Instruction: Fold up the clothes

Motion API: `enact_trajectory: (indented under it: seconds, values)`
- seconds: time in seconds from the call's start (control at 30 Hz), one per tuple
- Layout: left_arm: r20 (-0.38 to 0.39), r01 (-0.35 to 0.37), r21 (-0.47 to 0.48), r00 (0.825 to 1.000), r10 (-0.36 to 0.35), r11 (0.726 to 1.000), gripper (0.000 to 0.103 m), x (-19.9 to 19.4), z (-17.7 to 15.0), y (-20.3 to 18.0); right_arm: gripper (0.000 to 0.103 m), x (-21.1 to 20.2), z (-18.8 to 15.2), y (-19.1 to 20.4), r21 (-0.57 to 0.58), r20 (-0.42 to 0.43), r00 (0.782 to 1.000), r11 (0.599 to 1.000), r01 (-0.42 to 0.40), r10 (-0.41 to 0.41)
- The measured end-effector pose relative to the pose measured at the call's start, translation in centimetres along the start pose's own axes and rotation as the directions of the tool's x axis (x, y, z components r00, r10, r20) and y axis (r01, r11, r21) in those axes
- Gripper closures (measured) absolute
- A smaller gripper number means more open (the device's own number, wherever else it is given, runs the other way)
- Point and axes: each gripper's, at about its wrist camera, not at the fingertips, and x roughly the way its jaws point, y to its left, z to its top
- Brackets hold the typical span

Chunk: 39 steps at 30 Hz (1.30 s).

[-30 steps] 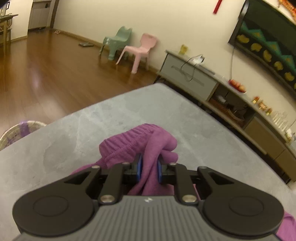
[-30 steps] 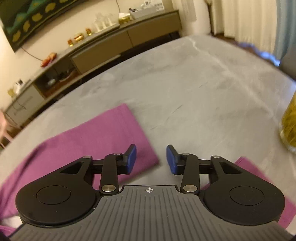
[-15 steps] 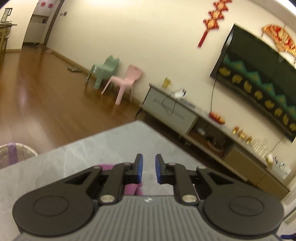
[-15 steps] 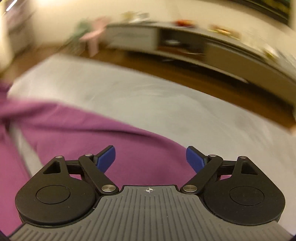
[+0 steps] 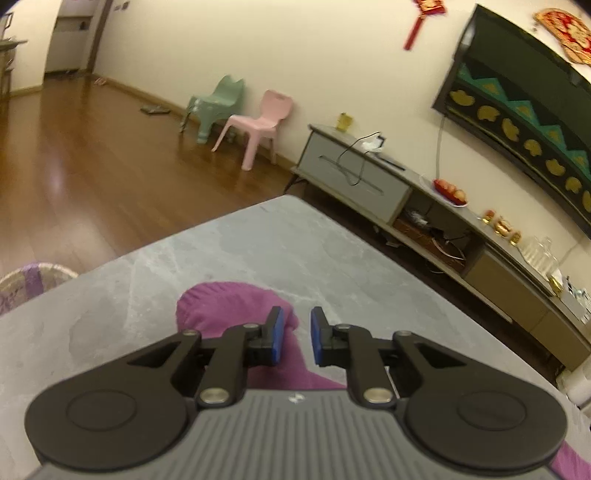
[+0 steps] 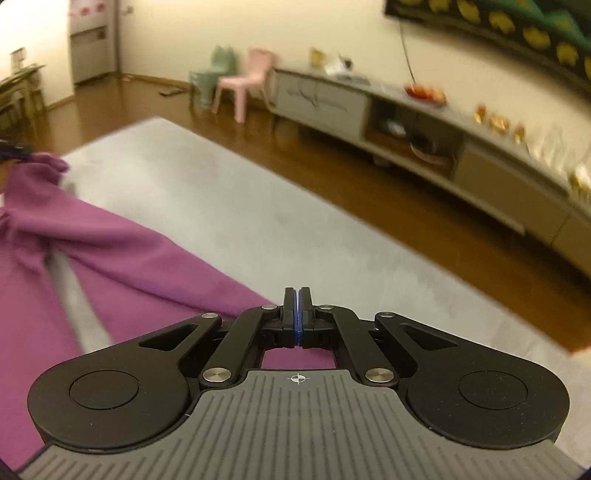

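We find no brand, label or readable writing in either view; the red hanging ornament (image 5: 421, 22) and the fan-shaped decoration (image 5: 563, 29) on the wall carry patterns too small to read.

The grey marbled table (image 5: 258, 251) fills the lower half of both views, with the wooden floor (image 5: 74, 166) beyond it. The long low TV cabinet (image 5: 369, 184) runs along the wall under a dark screen (image 5: 517, 99) showing green and gold shapes.

The purple garment (image 6: 110, 266) lies on the table. Only the right wrist view shows its two long panels spreading flat to the left with a strip of table between them; the left wrist view shows just a bunched purple hump.

The mint chair (image 5: 218, 103) and pink chair (image 5: 258, 125) stand side by side. A woven basket (image 5: 22, 280) shows only in the left view.

Our left gripper (image 5: 294, 336) stands narrowly apart above the hump, pads clear of cloth. Our right gripper (image 6: 296, 314) is pressed together at the garment's edge; whether cloth is pinched we cannot tell.
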Motion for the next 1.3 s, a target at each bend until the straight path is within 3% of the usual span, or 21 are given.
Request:
enact_trajectory:
  seconds: [0.03, 0.07, 0.13, 0.23, 0.3, 0.37, 0.4, 0.43, 0.53, 0.6, 0.67, 0.77, 0.83, 0.87, 0.9, 0.97, 1.0, 1.1, 1.17, 1.23, 1.3]
  values:
    - [-0.01, -0.007, -0.007, 1.0, 0.007, 1.0, 0.088, 0.1, -0.1, 0.1, 0.101, -0.4, 0.2, 0.2, -0.011, -0.006, 1.0, 1.0, -0.013, 0.013]
    - [-0.02, -0.016, -0.013, 1.0, 0.016, 1.0, 0.087, 0.2, -0.2, 0.3, 0.075, -0.3, 0.3, 0.5, -0.03, -0.021, 1.0, 1.0, -0.009, 0.009]
    - [-0.036, -0.034, -0.013, 0.999, 0.034, 0.999, 0.083, 0.3, -0.4, 0.6, 0.039, 1.1, 0.0, 0.6, -0.061, -0.063, 0.998, 0.998, 0.016, -0.02]
    - [-0.045, -0.053, -0.022, 0.998, 0.052, 0.998, 0.083, 0.6, -0.5, 1.1, 0.037, 4.5, -0.7, 0.6, -0.091, -0.128, 0.99, 0.995, 0.045, -0.056]
    - [-0.049, -0.06, -0.04, 0.997, 0.058, 0.997, 0.083, 0.8, -0.4, 1.6, 0.038, 6.7, -1.3, 0.4, -0.092, -0.17, 0.983, 0.994, 0.055, -0.07]
    - [-0.051, -0.065, -0.058, 0.997, 0.062, 0.996, 0.083, 0.9, -0.3, 2.2, 0.048, 8.2, -1.8, 0.0, -0.07, -0.204, 0.978, 0.997, 0.03, -0.044]
    - [-0.046, -0.067, -0.065, 0.997, 0.064, 0.996, 0.083, 0.9, -0.2, 2.4, 0.065, 8.6, -1.6, -0.3, -0.046, -0.205, 0.979, 0.999, 0.011, -0.02]
    - [-0.036, -0.069, -0.072, 0.997, 0.067, 0.995, 0.083, 0.7, 0.0, 2.6, 0.103, 8.9, -1.5, -0.6, -0.021, -0.206, 0.979, 1.0, -0.009, 0.004]
    - [0.002, -0.083, -0.075, 0.997, 0.083, 0.994, 0.08, 0.0, 0.6, 2.9, 0.103, 7.1, -0.5, 0.3, -0.086, -0.134, 0.99, 0.996, 0.03, -0.041]
    - [0.025, -0.09, -0.076, 0.995, 0.092, 0.993, 0.08, -0.5, 1.0, 3.0, 0.103, 2.7, 0.4, 1.5, -0.107, 0.022, 0.996, 0.99, 0.091, -0.089]
    - [0.037, -0.09, -0.073, 0.995, 0.093, 0.993, 0.077, -0.8, 1.3, 3.1, 0.103, -2.9, 0.2, 4.3, -0.164, 0.181, 0.975, 0.974, 0.156, -0.126]
    - [0.018, -0.067, -0.025, 0.998, 0.068, 0.997, 0.068, -0.4, 1.2, 2.3, 0.103, -6.5, -3.6, 9.0, -0.274, 0.147, 0.985, 0.952, 0.133, -0.095]
    - [0.011, -0.044, 0.036, 0.999, 0.044, 0.998, 0.045, 0.0, 1.1, 1.5, 0.103, -7.4, -6.7, 11.7, -0.345, 0.075, 0.994, 0.932, 0.106, -0.085]
    - [0.01, -0.048, 0.066, 0.999, 0.047, 0.997, 0.04, 0.3, 1.0, 1.0, 0.102, -6.8, -8.6, 12.6, -0.378, 0.016, 0.995, 0.921, 0.097, -0.098]
    - [0.002, -0.057, 0.084, 0.998, 0.057, 0.995, 0.034, 0.6, 1.1, 0.7, 0.096, -6.6, -10.0, 12.7, -0.365, -0.017, 0.994, 0.926, 0.096, -0.109]
    - [-0.033, -0.047, 0.093, 0.998, 0.051, 0.994, 0.03, 1.4, 1.1, 0.2, 0.066, -7.0, -12.4, 11.8, -0.286, -0.055, 0.99, 0.952, 0.107, -0.128]
    - [-0.054, -0.038, 0.096, 0.998, 0.043, 0.995, 0.028, 1.8, 1.1, -0.1, 0.061, -7.4, -13.0, 10.7, -0.216, -0.047, 0.99, 0.969, 0.119, -0.132]
    - [-0.104, -0.028, 0.136, 0.994, 0.042, 0.99, 0.028, 3.3, 0.8, -1.3, 0.046, -9.3, -13.5, 4.7, 0.144, 0.04, 0.991, 0.982, 0.12, -0.127]
    - [-0.126, -0.049, 0.184, 0.989, 0.073, 0.982, 0.036, 4.3, 0.0, -2.4, 0.037, -8.8, -13.6, 0.8, 0.334, 0.049, 0.987, 0.933, 0.13, -0.155]
    - [-0.132, -0.074, 0.236, 0.985, 0.108, 0.969, 0.058, 4.9, -0.8, -3.1, 0.034, -6.9, -12.6, -1.4, 0.402, 0.008, 0.984, 0.901, 0.16, -0.178]
    - [-0.142, -0.083, 0.265, 0.982, 0.124, 0.961, 0.071, 5.2, -1.3, -3.3, 0.031, -4.2, -10.6, -2.4, 0.434, -0.03, 0.984, 0.884, 0.173, -0.177]
